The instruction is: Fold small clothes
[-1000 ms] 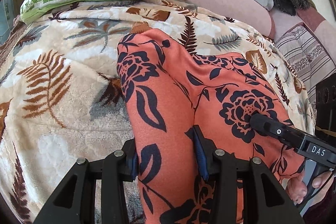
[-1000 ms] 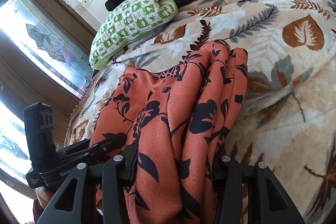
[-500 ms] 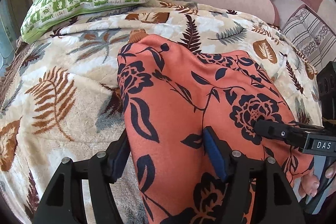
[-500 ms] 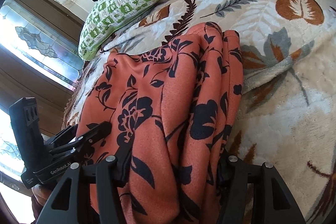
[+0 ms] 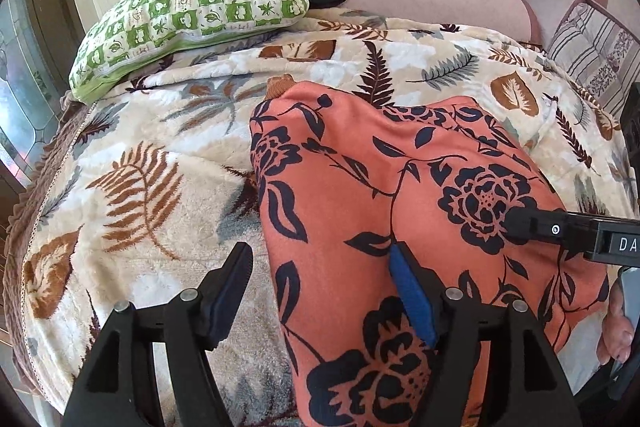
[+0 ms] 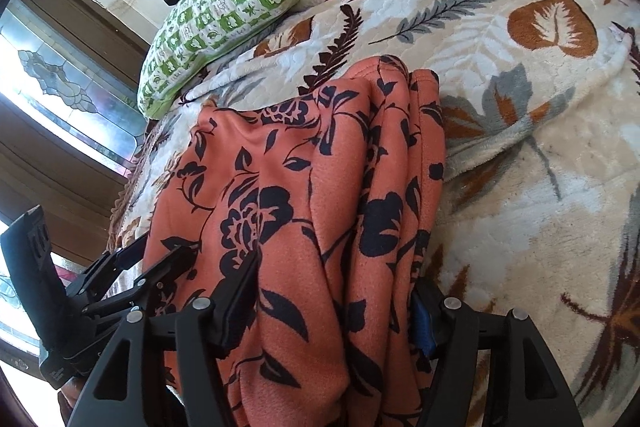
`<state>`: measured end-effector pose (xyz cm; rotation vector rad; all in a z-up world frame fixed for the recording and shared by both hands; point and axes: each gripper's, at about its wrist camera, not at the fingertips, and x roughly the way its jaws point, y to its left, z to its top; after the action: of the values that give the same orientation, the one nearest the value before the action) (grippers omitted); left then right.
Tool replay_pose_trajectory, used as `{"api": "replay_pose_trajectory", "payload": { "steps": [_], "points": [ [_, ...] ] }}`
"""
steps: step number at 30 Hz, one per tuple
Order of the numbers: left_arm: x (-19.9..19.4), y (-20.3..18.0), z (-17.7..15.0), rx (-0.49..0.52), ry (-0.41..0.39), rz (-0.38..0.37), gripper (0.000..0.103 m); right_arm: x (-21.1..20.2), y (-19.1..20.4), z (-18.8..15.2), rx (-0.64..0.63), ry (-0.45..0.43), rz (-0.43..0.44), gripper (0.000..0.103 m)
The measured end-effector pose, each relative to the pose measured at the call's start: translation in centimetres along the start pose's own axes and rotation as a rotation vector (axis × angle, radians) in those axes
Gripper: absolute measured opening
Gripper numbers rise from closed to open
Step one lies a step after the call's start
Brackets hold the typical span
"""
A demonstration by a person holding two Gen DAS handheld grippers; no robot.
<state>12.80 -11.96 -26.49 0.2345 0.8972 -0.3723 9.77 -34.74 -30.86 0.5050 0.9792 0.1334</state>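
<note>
Lying on a leaf-print blanket [image 5: 152, 163], the orange flowered garment [image 5: 360, 187] passes between both grippers: left gripper [image 5: 320, 267] fingers spread apart, right gripper [image 6: 336, 291] fingers also apart.

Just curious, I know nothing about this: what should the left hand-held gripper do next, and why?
Probably draw the left hand-held gripper back off the orange floral garment: its jaws stand open, gripping nothing, and the cloth lies on the leaf-print blanket.
</note>
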Motion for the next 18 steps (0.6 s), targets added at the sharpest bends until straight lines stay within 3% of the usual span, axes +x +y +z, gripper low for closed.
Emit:
{"api": "replay_pose_trajectory", "payload": {
  "steps": [11, 14, 18],
  "points": [
    [-2.7, 0.7, -1.9, -0.057, -0.035, 0.038, 0.072, -5.4, 0.5, -1.6, -0.011, -0.155, -0.077, 0.07],
    [-3.1, 1.0, -2.6, -0.074, -0.036, 0.042, 0.072, -6.8, 0.9, -2.2, -0.019, -0.204, -0.043, 0.07],
    [-3.6, 1.2, -3.3, -0.09, -0.041, 0.049, 0.072, -8.9, 3.2, -3.4, -0.12, -0.317, 0.034, 0.07]
  ]
}}
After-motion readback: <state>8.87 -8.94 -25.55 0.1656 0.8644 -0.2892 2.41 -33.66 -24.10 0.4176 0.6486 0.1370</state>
